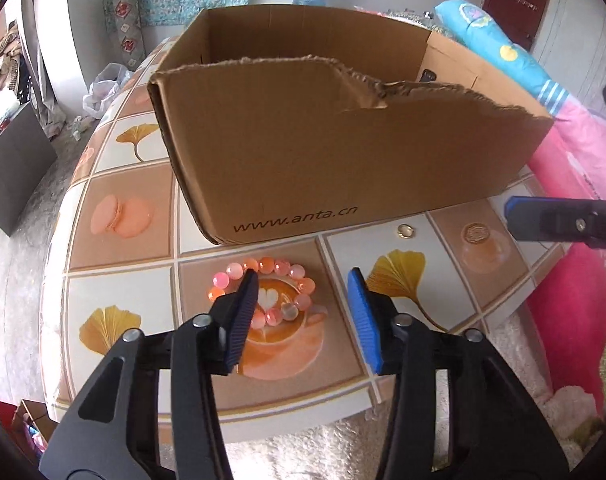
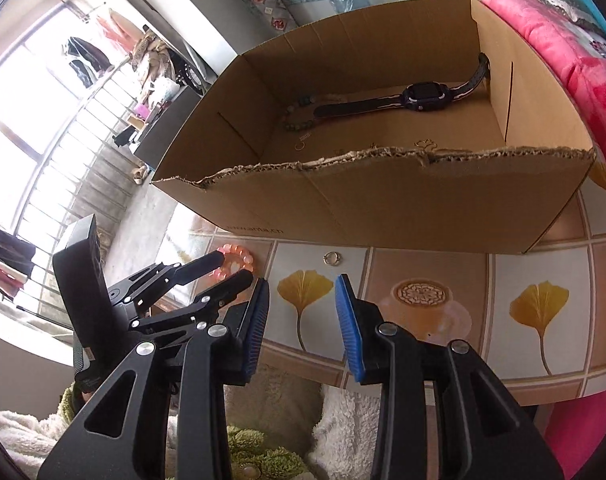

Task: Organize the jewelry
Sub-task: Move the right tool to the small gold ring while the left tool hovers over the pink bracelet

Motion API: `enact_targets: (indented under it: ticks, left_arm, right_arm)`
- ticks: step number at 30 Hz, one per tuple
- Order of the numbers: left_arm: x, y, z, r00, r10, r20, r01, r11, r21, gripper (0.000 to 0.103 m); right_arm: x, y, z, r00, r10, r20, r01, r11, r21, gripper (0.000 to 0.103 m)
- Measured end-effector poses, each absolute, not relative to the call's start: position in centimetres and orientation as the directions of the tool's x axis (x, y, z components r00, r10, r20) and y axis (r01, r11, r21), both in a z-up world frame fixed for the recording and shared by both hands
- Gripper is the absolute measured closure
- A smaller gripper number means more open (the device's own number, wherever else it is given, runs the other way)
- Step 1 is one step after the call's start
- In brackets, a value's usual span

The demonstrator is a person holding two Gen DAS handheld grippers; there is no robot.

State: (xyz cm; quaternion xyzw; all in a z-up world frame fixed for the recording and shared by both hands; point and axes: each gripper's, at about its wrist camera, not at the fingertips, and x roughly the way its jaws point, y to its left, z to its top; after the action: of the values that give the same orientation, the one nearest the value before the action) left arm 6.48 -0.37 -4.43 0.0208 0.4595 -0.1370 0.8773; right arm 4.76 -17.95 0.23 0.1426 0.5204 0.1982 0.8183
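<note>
A big box (image 1: 343, 152) stands on the desk (image 1: 119, 280). In front of the box lie a bead bracelet (image 1: 279, 276) on the left and a small ring (image 1: 405, 231) on the right. Inside the box lie a watch (image 2: 423, 98) and another bracelet (image 2: 299, 114). The left tongs (image 1: 303, 300) hang over the bead bracelet.

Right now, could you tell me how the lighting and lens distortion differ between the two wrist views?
Left wrist view: even, soft light; the cardboard box and bead bracelet are sharp, with dark fisheye corners and bowed table edges. Right wrist view: the window at the left is blown out, the box interior is dimmer, and straight lines curve strongly near the edges.
</note>
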Motion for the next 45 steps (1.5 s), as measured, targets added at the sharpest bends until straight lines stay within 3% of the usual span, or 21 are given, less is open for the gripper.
enact_targets:
  ticks: [8,19,45]
  left_arm:
    - [6.6,-2.3,-5.6,0.536,-0.122,-0.835,0.262,0.965,0.028,0.071]
    - [6.5,-4.0,-5.3,0.539,-0.084,-0.838,0.207,0.978,0.035,0.081]
    - [5.2,-4.8,-4.9,0.550,-0.072,-0.832,0.175,0.984,0.031,0.085]
  right_arm:
    - [4.7,-18.5,-0.3,0.388,0.469,-0.793,-0.151,0.881,0.448,0.069]
    - [5.8,-19.0,-1.5,0.348,0.496,-0.795,-0.170,0.868,0.467,0.069]
    - [8.6,-20.7,-1.0,0.375,0.509,-0.775,-0.106,0.854,0.509,0.069]
